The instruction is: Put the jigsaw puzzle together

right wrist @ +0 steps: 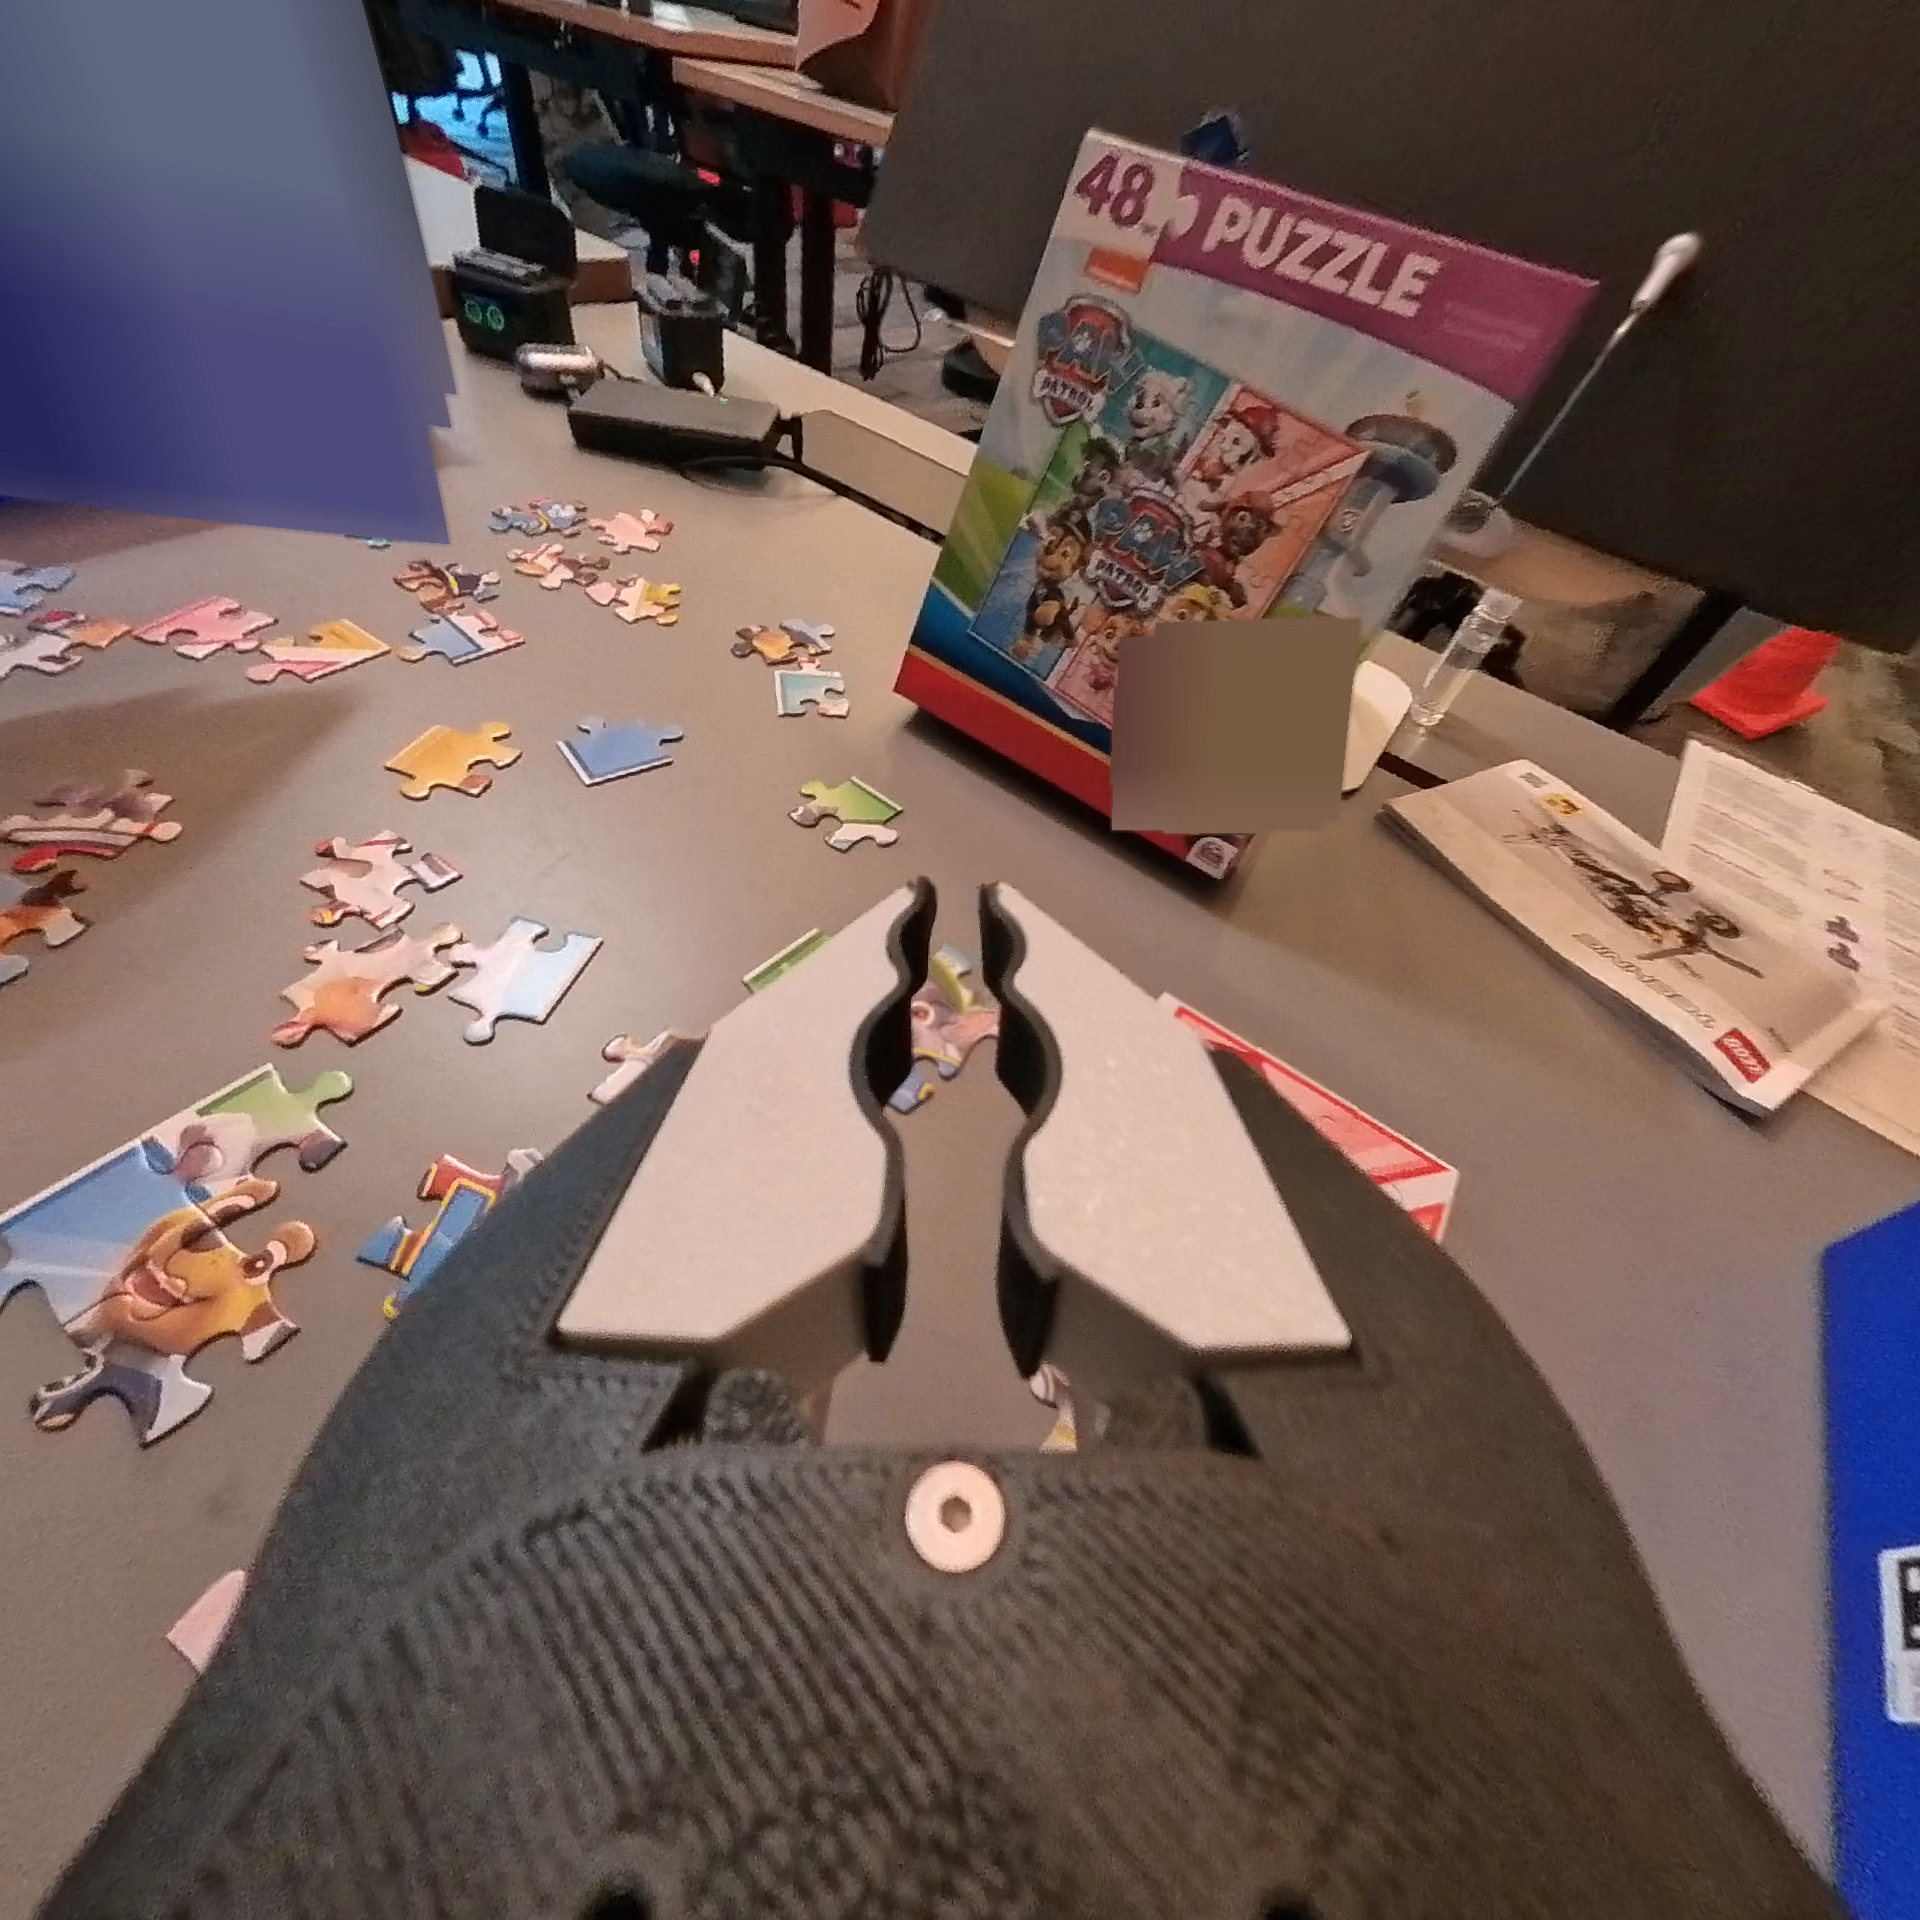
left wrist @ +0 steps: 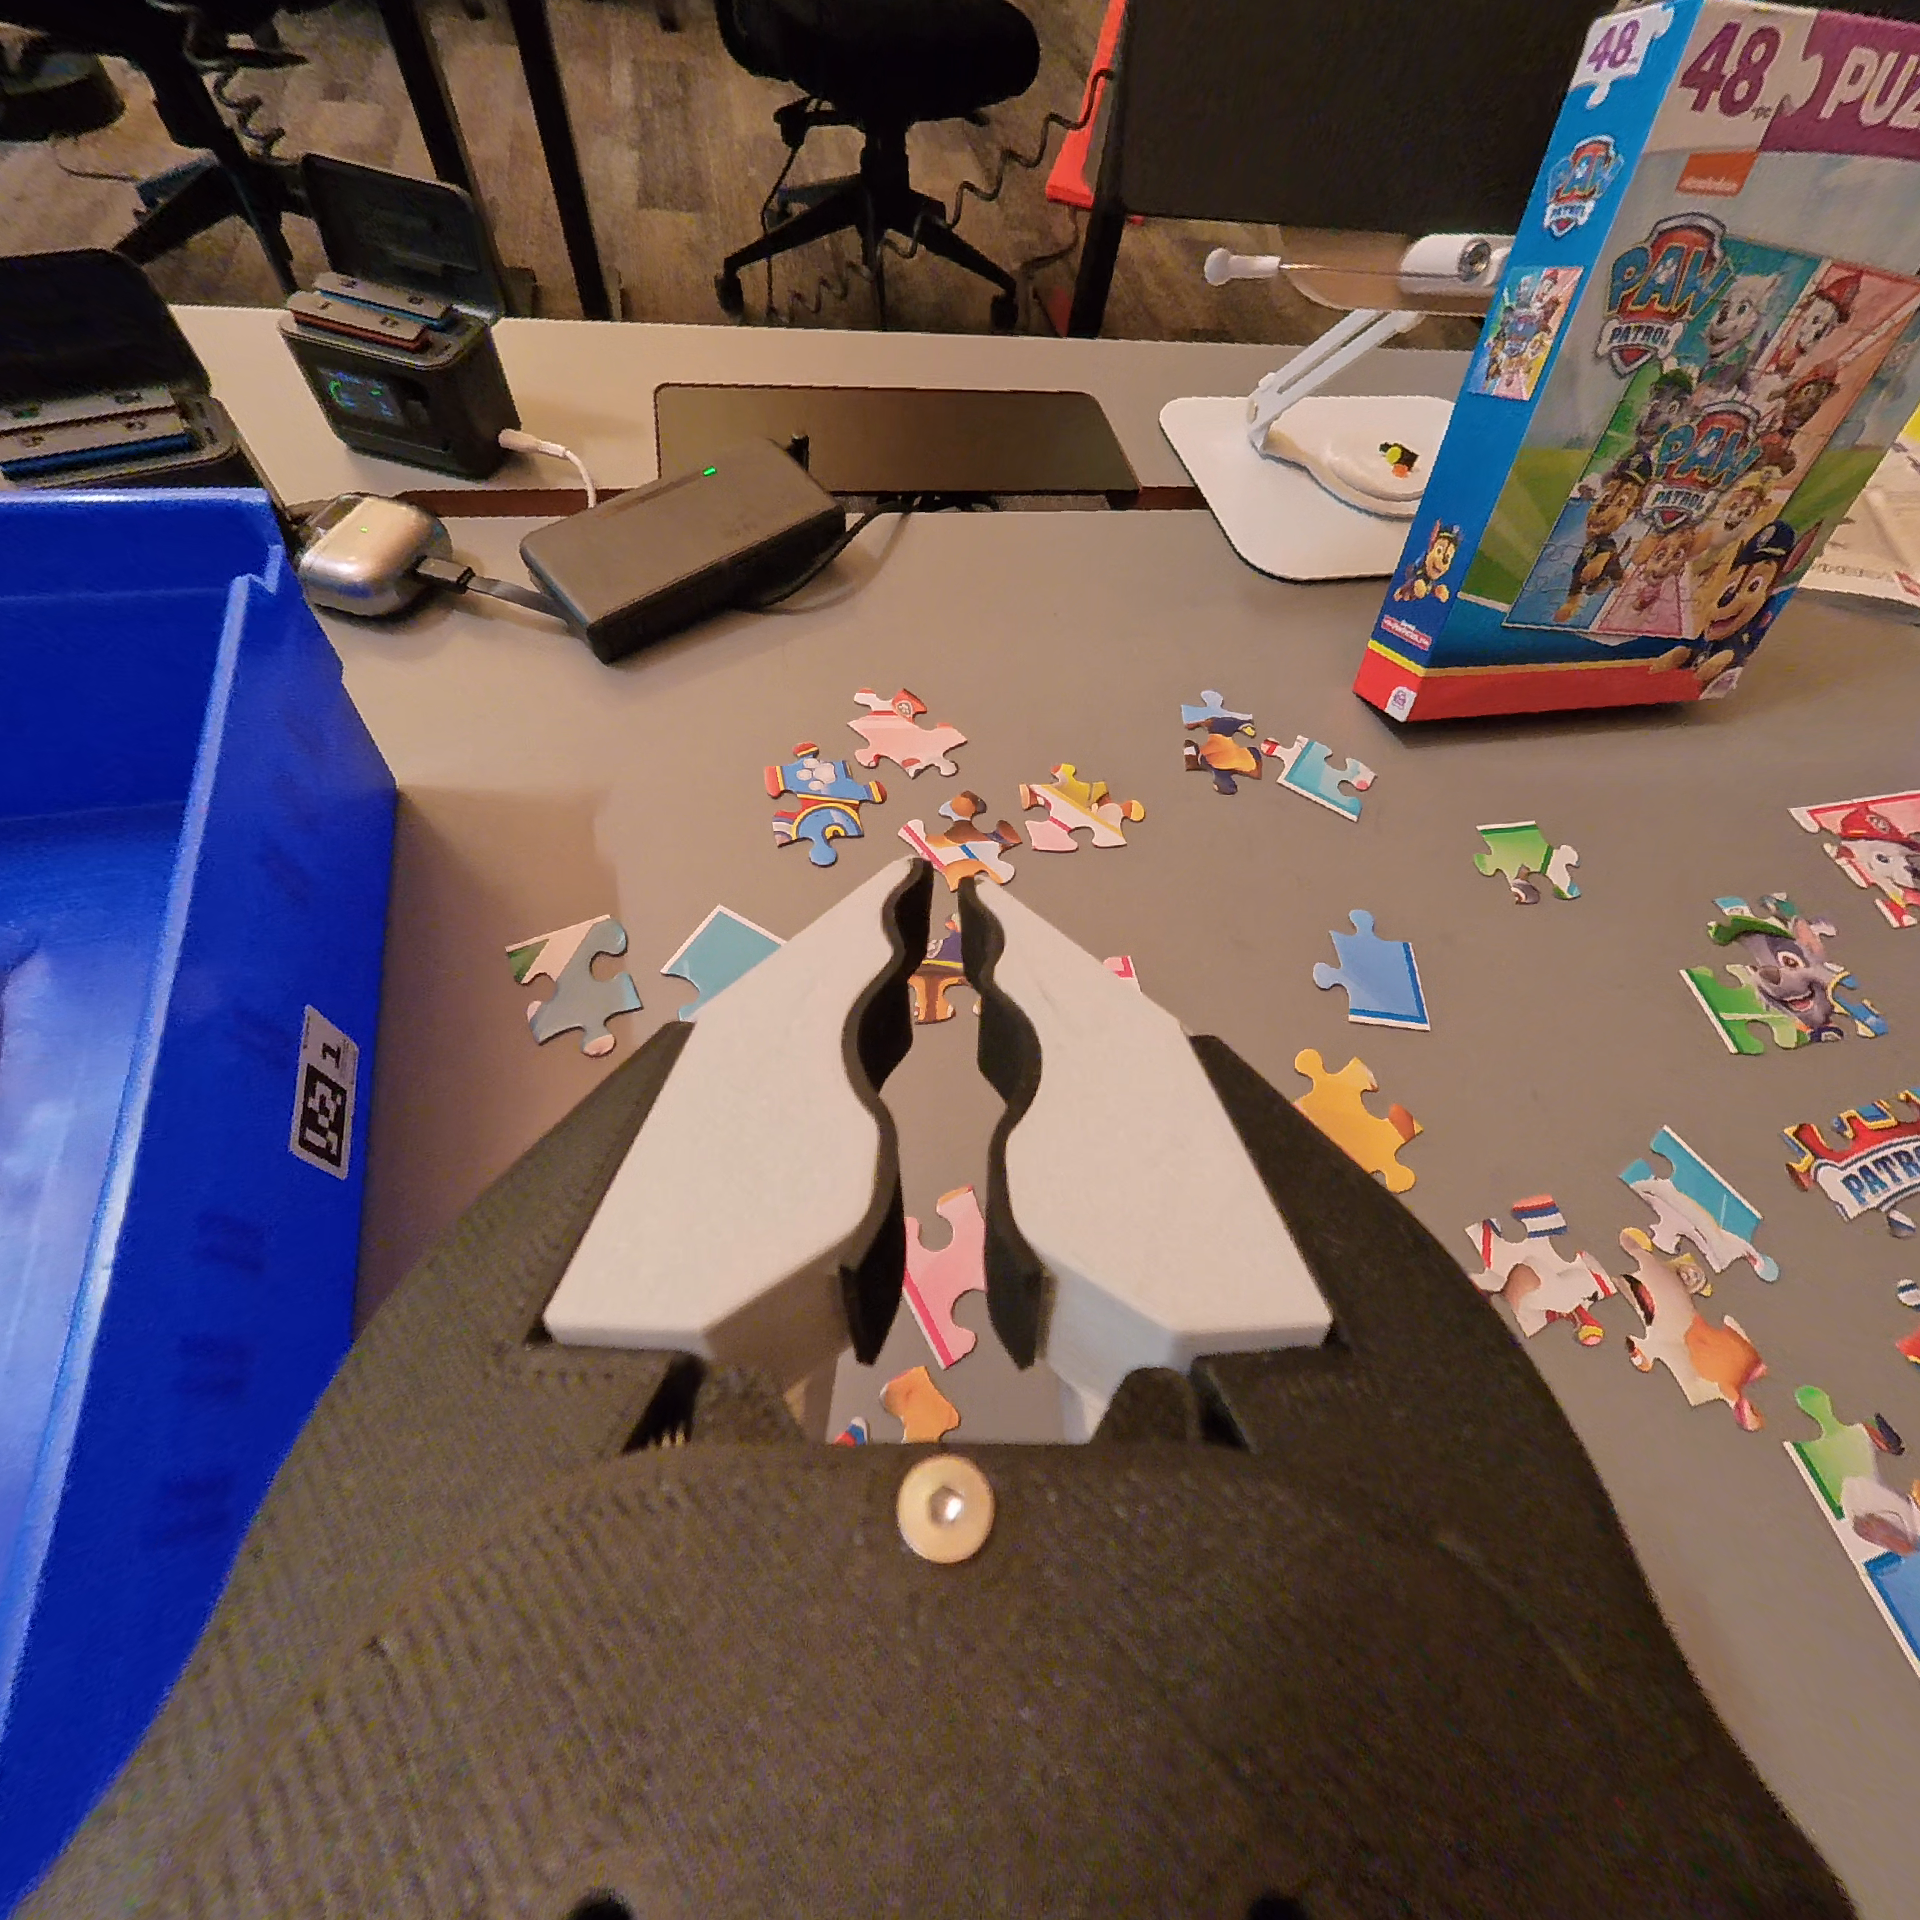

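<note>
Overhead, both grippers hover above a grey table strewn with jigsaw pieces: left gripper nearly closed, right gripper slightly parted, both bare. Puzzle box at one o'clock, blue bin at nine; office chair, seemingly, behind.

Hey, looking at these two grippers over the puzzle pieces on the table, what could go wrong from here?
1. The left gripper hangs over crowded loose puzzle pieces; its nearly closed jaws could push flat pieces around rather than grip one.
2. The blue bin stands close on its left; a sideways swing might knock it.
3. The right gripper points toward the upright puzzle box; reaching forward could tip it onto the pieces.
</note>
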{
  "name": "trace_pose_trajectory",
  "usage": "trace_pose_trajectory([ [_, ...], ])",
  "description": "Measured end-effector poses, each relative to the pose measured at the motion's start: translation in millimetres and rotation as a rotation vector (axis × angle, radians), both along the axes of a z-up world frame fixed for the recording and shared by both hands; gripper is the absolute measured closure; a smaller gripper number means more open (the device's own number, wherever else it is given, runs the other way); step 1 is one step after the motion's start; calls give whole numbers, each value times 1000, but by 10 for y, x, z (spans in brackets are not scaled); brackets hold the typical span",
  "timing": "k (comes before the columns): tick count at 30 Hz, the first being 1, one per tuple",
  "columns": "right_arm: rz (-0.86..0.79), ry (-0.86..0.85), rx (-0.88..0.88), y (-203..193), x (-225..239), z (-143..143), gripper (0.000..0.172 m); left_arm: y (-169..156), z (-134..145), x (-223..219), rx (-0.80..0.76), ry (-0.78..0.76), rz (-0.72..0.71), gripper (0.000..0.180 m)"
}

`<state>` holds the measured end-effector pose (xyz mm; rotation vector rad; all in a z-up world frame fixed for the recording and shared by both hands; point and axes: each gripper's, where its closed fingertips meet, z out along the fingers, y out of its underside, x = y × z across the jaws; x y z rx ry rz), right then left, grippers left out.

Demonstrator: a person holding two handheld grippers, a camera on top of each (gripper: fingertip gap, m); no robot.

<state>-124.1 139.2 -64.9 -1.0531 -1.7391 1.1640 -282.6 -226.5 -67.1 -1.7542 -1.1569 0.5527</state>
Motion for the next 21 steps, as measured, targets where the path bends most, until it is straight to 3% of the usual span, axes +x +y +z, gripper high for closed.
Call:
trace_pose_trajectory([
  [21, -27, 9, -24, 127, 54, 32, 165, 105, -5, 17, -12, -1, -26, 178],
])
